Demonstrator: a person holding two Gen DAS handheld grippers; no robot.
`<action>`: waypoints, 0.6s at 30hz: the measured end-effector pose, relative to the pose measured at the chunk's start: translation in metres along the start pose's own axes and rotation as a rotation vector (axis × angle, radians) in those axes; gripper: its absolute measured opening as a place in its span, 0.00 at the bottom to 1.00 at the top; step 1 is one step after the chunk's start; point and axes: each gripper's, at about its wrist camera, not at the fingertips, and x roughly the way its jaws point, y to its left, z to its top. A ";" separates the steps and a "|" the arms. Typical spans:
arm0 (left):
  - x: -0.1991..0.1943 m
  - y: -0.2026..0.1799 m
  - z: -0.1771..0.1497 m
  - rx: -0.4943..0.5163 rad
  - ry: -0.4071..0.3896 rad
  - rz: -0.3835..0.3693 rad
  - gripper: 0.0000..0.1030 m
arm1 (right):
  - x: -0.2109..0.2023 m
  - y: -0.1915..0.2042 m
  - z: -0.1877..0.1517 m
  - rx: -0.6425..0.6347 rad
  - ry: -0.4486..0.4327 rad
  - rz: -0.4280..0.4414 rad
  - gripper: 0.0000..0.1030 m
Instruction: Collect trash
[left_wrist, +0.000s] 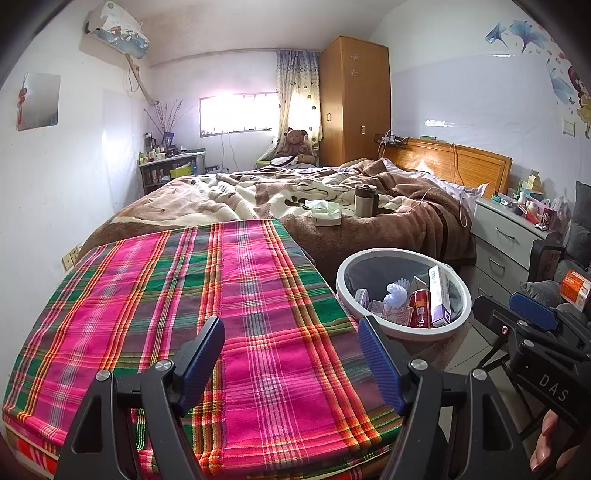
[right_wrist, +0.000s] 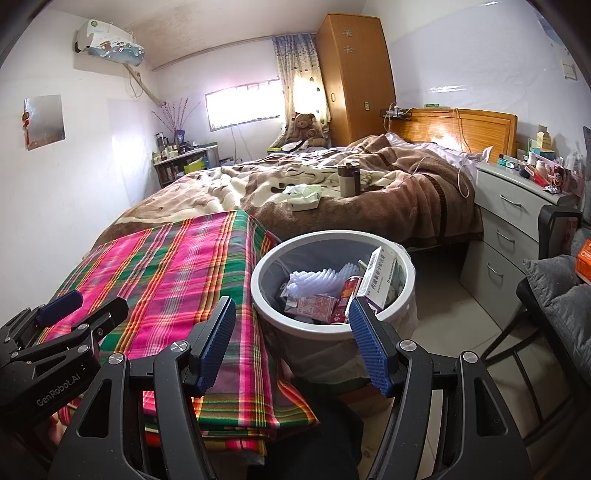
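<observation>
**Bin loaded, both grippers idle over the cloth**

Bedroom space is being filled mostly by the bed (left_wrist: 332, 192), its brown blanket rumpled. At its foot a plaid cloth (left_wrist: 207, 302) is being shown spread over a raised surface, bare of any litter. Just beside the cloth's edge, the bin (right_wrist: 275, 314) is standing on the floor, already being occupied by cartons, a red can (right_wrist: 345, 297) and a white foam net (right_wrist: 314, 280).

The left gripper (left_wrist: 291, 362) is being held above the cloth, jaws released and wide, nothing between them. The right gripper (right_wrist: 293, 343) is being held near the bin's rim, jaws likewise released and empty.

By judgement, a search for the next piece is in hand, with the drop-off step apparently done. A tissue pack (left_wrist: 325, 214) and a flask (left_wrist: 365, 199) are lying on the blanket, well apart from both grippers; whether either counts as trash cannot be told. A reach across the bed is being called for next, with the jaws closed only once an item is framed.
</observation>
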 end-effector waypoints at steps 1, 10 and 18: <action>0.000 0.000 0.000 0.000 0.000 0.000 0.72 | 0.000 0.000 0.000 0.000 0.000 -0.001 0.63; 0.000 0.000 0.000 -0.001 0.001 0.000 0.72 | 0.000 -0.001 0.000 -0.001 0.004 0.001 0.63; 0.000 0.001 0.000 -0.002 0.002 0.001 0.72 | 0.001 -0.002 0.001 -0.001 0.003 0.002 0.63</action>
